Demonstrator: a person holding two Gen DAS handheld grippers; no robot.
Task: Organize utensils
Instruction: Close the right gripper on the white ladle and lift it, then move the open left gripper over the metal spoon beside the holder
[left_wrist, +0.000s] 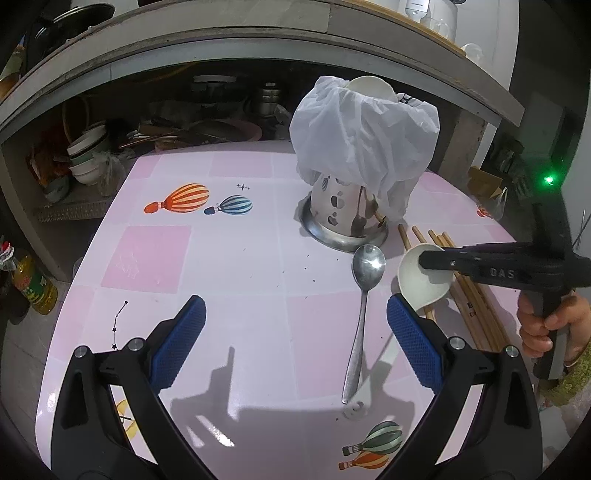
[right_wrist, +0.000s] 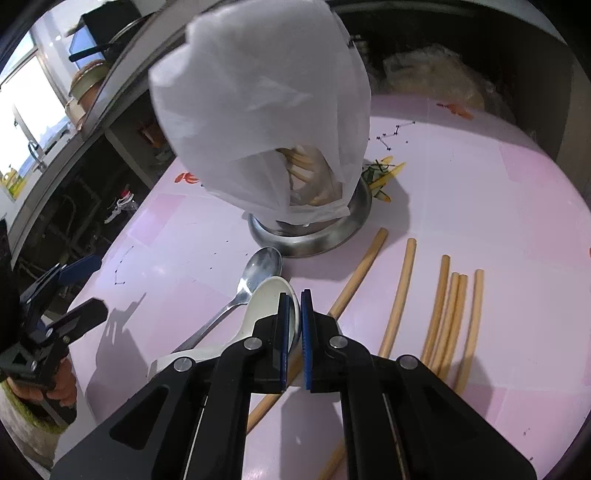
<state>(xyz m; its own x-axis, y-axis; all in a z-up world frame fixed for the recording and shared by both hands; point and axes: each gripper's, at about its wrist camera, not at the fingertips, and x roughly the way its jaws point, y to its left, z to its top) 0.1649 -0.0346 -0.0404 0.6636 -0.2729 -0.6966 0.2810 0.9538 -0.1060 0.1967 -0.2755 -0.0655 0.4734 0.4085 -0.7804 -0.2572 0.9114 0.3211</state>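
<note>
A grey concrete shelf (left_wrist: 236, 40) spans the room behind, with bowls (left_wrist: 86, 155) and pans stored underneath. Below it, the pink-checked desk (left_wrist: 155, 254) printed with balloons carries a steel utensil holder (left_wrist: 343, 210) draped in a white plastic bag (left_wrist: 364, 136). Chopsticks (right_wrist: 439, 314) lie scattered at the holder's right. A metal spoon (left_wrist: 364, 295) lies beside the white ladle (left_wrist: 421, 284). The right gripper (right_wrist: 294, 325) has its jaws pinched on the ladle's bowl rim; the left gripper (left_wrist: 295, 343) has its jaws wide, empty.

Right gripper (right_wrist: 294, 302) tilted down over the table (left_wrist: 229, 258), jaws clamped on white spoon (right_wrist: 267, 299) bowl rim. Left gripper (left_wrist: 295, 332) angled down above table, jaws wide apart, holding nothing.
</note>
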